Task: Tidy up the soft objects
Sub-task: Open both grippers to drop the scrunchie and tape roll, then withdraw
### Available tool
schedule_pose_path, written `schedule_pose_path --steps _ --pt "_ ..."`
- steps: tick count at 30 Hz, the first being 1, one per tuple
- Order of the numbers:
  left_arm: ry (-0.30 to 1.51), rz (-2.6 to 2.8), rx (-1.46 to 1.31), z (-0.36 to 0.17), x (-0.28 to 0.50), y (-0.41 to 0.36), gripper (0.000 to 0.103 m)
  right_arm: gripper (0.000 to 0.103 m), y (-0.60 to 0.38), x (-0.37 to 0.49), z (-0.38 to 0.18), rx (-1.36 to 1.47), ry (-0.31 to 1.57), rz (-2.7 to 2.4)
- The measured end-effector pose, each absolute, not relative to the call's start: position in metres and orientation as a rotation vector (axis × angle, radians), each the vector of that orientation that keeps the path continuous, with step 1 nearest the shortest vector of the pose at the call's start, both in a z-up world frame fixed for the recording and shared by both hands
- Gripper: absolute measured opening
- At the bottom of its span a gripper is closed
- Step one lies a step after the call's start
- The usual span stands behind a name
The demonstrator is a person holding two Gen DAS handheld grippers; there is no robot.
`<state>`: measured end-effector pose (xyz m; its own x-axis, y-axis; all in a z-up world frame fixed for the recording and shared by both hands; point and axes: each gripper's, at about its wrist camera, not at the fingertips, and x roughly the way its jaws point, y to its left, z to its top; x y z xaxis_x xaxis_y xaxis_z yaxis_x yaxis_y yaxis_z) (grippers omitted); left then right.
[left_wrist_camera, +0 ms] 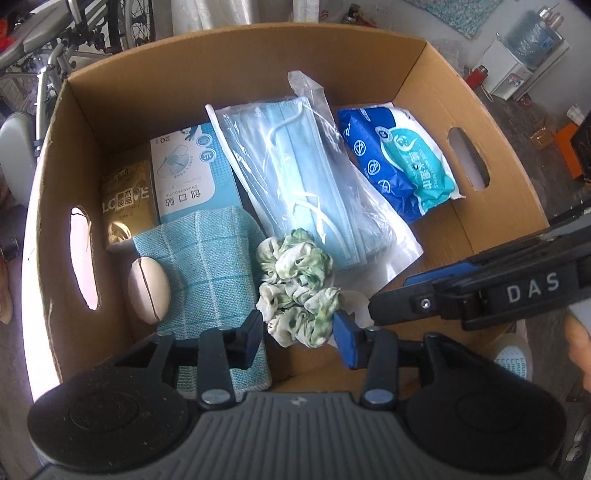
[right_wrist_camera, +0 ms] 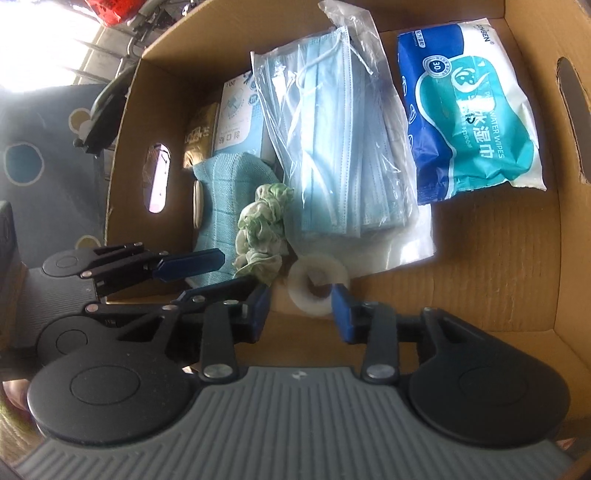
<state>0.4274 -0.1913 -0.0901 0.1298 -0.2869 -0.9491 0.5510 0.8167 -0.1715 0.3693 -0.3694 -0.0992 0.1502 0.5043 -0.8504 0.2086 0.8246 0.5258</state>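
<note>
Evidently packed: cardboard box [left_wrist_camera: 122, 110], both claws parted and empty.
Left claw [left_wrist_camera: 297, 332] straddled scrunchie [left_wrist_camera: 295, 288]; right claw [right_wrist_camera: 301, 301] straddled tape roll [right_wrist_camera: 317, 286], beside masks [right_wrist_camera: 332, 129].

- Bicycle frame [left_wrist_camera: 55, 44], silver tubing and a spoked wheel, up and left of the left gripper.
- Pale curtain [left_wrist_camera: 221, 13] straight ahead, far side.
- White water dispenser [left_wrist_camera: 517, 70] with a blue bottle, far right; red flask [left_wrist_camera: 476, 75] just beside it on a dark floor [left_wrist_camera: 524, 122].
- Dark circle-patterned mat [right_wrist_camera: 37, 162] left of the right gripper.
- Strong daylight [right_wrist_camera: 33, 55] upper left, blown out.
</note>
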Motion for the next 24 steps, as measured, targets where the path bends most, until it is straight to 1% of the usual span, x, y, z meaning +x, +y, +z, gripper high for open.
schedule_pose_path --steps 3,5,7,9,11,13,14,15,16,17,18,19,20,22,24 --pt "1.266 -0.587 0.184 -0.077 0.430 -0.181 0.044 0.046 -0.378 0.369 -0.088 0.647 1.370 0.231" --pt "1.200 -0.554 0.181 -0.065 0.429 -0.175 0.045 0.046 -0.383 0.371 -0.078 0.652 1.333 0.220" --pt "1.144 -0.535 0.168 -0.052 0.428 -0.168 0.048 0.046 -0.385 0.374 -0.072 0.651 1.306 0.210" --pt "1.112 -0.527 0.142 -0.043 0.426 -0.162 0.049 0.046 -0.385 0.377 -0.068 0.644 1.286 0.197" --pt "1.071 -0.527 0.125 -0.032 0.422 -0.156 0.052 0.046 -0.383 0.379 -0.066 0.652 1.279 0.202" --pt "1.035 -0.522 0.108 -0.021 0.415 -0.150 0.060 0.046 -0.381 0.379 -0.066 0.673 1.274 0.215" --pt "1.014 -0.524 0.095 -0.014 0.410 -0.146 0.062 0.047 -0.380 0.378 -0.065 0.691 1.272 0.223" --pt "0.996 -0.531 0.081 -0.008 0.405 -0.141 0.068 0.048 -0.380 0.376 -0.064 0.707 1.267 0.233" --pt "0.973 -0.538 0.056 0.001 0.398 -0.135 0.075 0.051 -0.378 0.372 -0.060 0.723 1.253 0.251" --pt "0.954 -0.543 0.036 0.007 0.391 -0.129 0.079 0.056 -0.378 0.367 -0.055 0.728 1.243 0.260" --pt "0.934 -0.550 0.019 0.014 0.384 -0.123 0.087 0.058 -0.377 0.362 -0.048 0.728 1.228 0.263" --pt "0.913 -0.551 0.003 0.020 0.376 -0.117 0.092 0.064 -0.378 0.354 -0.039 0.723 1.204 0.267" --pt "0.889 -0.546 -0.012 0.028 0.366 -0.109 0.093 0.071 -0.379 0.345 -0.029 0.718 1.176 0.271" --pt "0.840 -0.539 -0.022 0.040 0.344 -0.095 0.098 0.079 -0.382 0.324 -0.007 0.706 1.113 0.273" --pt "0.802 -0.525 -0.032 0.050 0.322 -0.082 0.102 0.082 -0.387 0.298 0.016 0.695 1.039 0.274"
